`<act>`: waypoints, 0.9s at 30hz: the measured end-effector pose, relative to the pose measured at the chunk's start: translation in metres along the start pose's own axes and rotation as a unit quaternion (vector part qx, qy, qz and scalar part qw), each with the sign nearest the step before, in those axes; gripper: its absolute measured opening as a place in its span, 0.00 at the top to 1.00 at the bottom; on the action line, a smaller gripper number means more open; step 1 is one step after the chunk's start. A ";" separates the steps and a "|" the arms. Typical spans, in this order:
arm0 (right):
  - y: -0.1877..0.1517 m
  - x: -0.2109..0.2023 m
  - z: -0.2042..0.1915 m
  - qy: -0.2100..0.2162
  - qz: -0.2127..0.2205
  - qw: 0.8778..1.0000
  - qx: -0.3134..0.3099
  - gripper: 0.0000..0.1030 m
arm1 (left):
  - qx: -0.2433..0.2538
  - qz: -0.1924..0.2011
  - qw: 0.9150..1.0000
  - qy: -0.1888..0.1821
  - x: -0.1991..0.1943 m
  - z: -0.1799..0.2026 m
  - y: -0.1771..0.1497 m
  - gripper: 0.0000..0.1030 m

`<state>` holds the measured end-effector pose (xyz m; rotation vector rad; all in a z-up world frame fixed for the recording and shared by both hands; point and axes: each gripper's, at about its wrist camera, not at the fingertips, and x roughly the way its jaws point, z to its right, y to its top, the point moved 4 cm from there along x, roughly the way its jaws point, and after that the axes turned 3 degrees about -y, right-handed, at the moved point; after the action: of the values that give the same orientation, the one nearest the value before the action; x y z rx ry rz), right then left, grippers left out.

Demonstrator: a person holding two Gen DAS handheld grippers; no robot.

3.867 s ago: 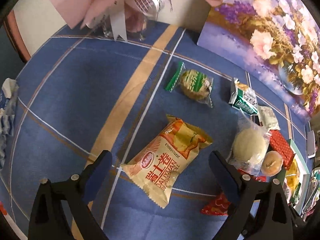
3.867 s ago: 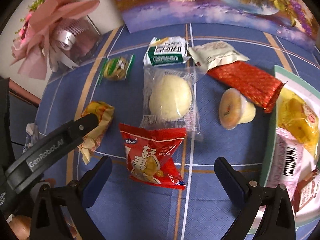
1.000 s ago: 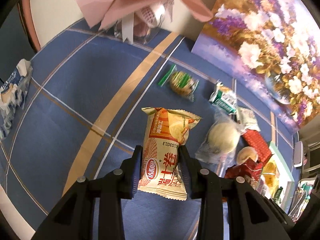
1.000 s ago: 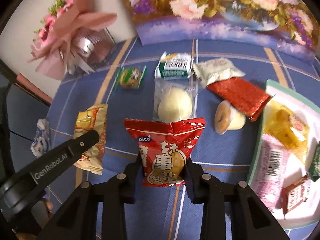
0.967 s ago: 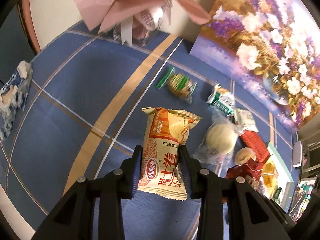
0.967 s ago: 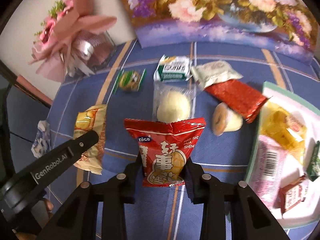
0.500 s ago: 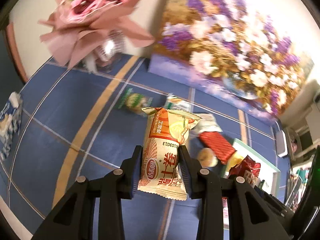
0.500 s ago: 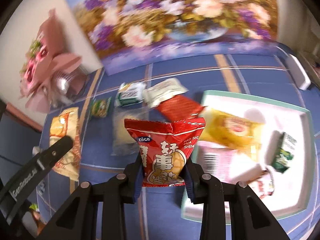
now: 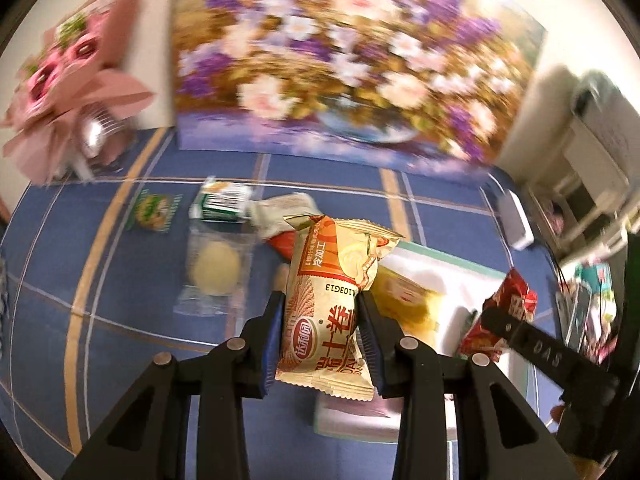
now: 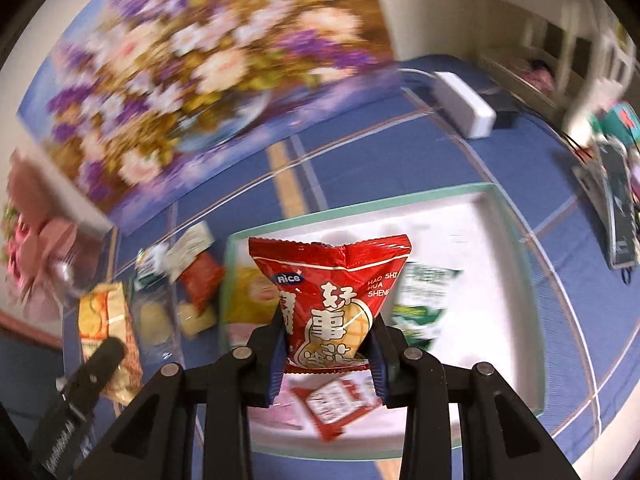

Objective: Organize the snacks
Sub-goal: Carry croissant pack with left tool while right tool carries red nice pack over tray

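Both my tongs are clamped on snack packets above a blue tablecloth (image 9: 152, 184). My left tongs (image 9: 323, 322) pinch an orange-and-cream packet (image 9: 332, 296) by its lower half, so it stands upright between the blades. My right tongs (image 10: 327, 344) grip a red packet (image 10: 332, 300) the same way, held upright over a white tray (image 10: 496, 280) with a pale green rim.

Inside the tray, under the red packet, lie a yellow packet (image 10: 248, 296) at the left, a green-and-white one (image 10: 424, 292) at the right, and a small red-and-white sachet (image 10: 336, 404) near me, on something pink.

Left of the tray, on the cloth, loose snacks remain: a round pale bun in clear wrap (image 9: 218, 268), a green box-like pack (image 9: 222, 202), a small green-wrapped biscuit (image 9: 154, 210), a cream packet (image 9: 280, 208), and a red packet partly hidden behind the one I hold. From the left tongs, the right tongs with the red packet show at the right edge.

Far across the table, a flower painting (image 9: 348, 60) leans against the wall, with a pink bouquet (image 9: 68, 76) at far left. Much of both views is blurred.
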<state>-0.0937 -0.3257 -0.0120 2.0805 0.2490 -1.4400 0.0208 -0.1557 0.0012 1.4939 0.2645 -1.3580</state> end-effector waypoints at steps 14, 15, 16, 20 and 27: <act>0.009 0.004 0.078 -0.060 -0.008 0.996 0.059 0.64 | 0.079 -0.054 0.995 -0.022 0.044 0.086 -0.022 0.63; 0.008 0.004 0.080 -0.061 -0.011 0.996 0.060 0.63 | 0.080 -0.057 0.995 -0.021 0.048 0.087 -0.023 0.63; 0.007 0.006 0.082 -0.063 -0.013 0.996 0.061 0.64 | 0.079 -0.061 0.995 -0.019 0.051 0.089 -0.024 0.63; 0.003 0.013 0.089 -0.071 -0.030 0.995 0.063 0.63 | 0.082 -0.070 0.994 -0.017 0.059 0.094 -0.028 0.63; -0.006 0.030 0.092 -0.073 -0.061 0.994 0.061 0.63 | 0.079 -0.083 0.993 -0.016 0.069 0.099 -0.034 0.63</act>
<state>-0.1578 -0.3775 -0.0631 2.0743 0.2376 -1.7102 -0.0397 -0.2500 -0.0550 1.6084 0.2711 -1.5643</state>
